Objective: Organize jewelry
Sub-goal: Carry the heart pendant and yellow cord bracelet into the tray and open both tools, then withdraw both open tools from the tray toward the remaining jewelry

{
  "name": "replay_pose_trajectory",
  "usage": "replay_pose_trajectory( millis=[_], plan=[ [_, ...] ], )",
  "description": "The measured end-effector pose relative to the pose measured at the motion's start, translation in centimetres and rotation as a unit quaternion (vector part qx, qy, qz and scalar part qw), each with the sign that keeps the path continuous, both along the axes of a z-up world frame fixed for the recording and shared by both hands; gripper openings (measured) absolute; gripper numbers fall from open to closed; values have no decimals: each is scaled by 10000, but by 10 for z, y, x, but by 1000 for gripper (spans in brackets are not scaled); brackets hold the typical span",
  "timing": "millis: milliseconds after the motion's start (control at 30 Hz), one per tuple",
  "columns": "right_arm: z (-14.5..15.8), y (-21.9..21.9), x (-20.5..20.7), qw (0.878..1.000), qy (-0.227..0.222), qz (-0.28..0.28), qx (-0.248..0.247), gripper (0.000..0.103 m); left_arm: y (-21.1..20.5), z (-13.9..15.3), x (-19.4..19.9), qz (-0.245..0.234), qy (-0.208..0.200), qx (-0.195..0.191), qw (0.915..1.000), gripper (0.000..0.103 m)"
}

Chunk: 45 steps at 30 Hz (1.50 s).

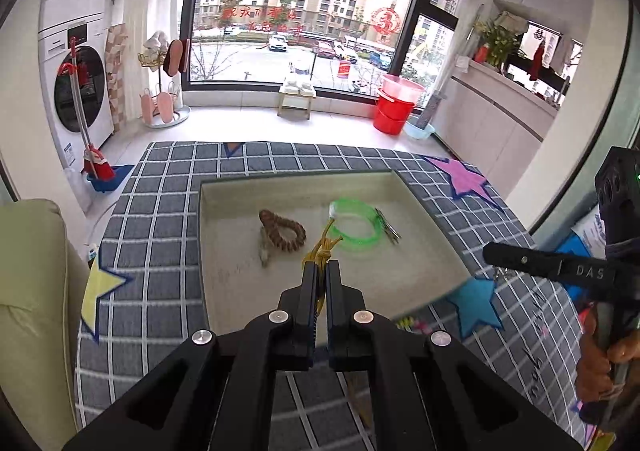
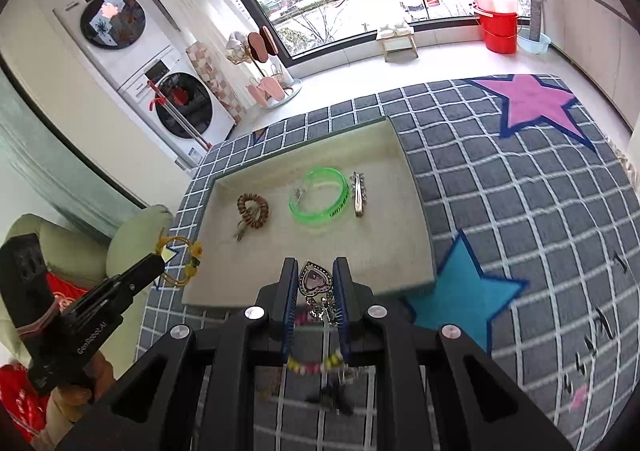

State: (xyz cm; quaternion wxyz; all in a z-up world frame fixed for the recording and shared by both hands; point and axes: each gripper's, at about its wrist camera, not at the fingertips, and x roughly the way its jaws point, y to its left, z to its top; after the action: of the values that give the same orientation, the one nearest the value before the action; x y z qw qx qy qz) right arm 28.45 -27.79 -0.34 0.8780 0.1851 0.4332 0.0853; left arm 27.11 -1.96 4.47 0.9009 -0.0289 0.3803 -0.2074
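1. Already in the pale tray (image 2: pixel 416 187), which lies on the checked worktop (image 2: pixel 520 211): a brown beaded bracelet (image 2: pixel 253 210) at about 9 o'clock of the tray floor, a green bangle (image 2: pixel 319 198) near the middle, and a silver clip (image 2: pixel 357 198) just beside the bangle at its 3 o'clock. I judge these three as sorted.

2. The left gripper (image 1: pixel 323 265) has its jaws pressed together, pinching a yellow cord bracelet (image 1: pixel 325 247). In the left wrist view the knot pokes out at 12 o'clock of the tips, over the near part of the tray; in the right wrist view its loop hangs by the tray's near-left corner.

3. The right gripper (image 2: pixel 316 271) has its jaws closed on a heart pendant (image 2: pixel 316 278), with a pink and yellow bead strand (image 2: pixel 314 365) trailing back between them. It sits over the tray's near rim, at 6 o'clock of the tray.

4. Left to do, as I judge it: both carried pieces are not yet set down. Free floor shows at the near side, toward 6 o'clock.

5. More jewelry outside the tray cannot be made out.
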Motion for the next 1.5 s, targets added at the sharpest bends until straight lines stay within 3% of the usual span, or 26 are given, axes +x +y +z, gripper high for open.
replay_pose_trajectory(
  millis=[533,967,1033,1067,1100,1133,1367,1500],
  plan=[
    [-56,15,76,9985,431,-58,-336,19,-14,-62,67,368,550,507,9965,17],
    [-83,23,90,9939,472,-46,-992,20,-35,-79,67,327,284,1294,9906,18],
    [-82,25,89,9936,480,-10,-1021,25,-38,-79,66,306,275,1382,9895,18],
    [-81,26,88,9939,485,10,-988,36,-40,-79,67,300,295,1375,9896,18],
    [-80,26,88,9944,486,29,-940,53,-40,-79,66,307,315,1346,9899,18],
    [-80,26,88,9943,494,23,-941,62,-40,-78,66,319,330,1311,9903,18],
    [-77,25,84,9956,527,-51,-771,66,-35,-72,64,377,300,1219,9914,18],
    [-66,22,79,9970,368,-89,-681,80,-34,-66,62,411,288,1148,9921,18]
  ],
)
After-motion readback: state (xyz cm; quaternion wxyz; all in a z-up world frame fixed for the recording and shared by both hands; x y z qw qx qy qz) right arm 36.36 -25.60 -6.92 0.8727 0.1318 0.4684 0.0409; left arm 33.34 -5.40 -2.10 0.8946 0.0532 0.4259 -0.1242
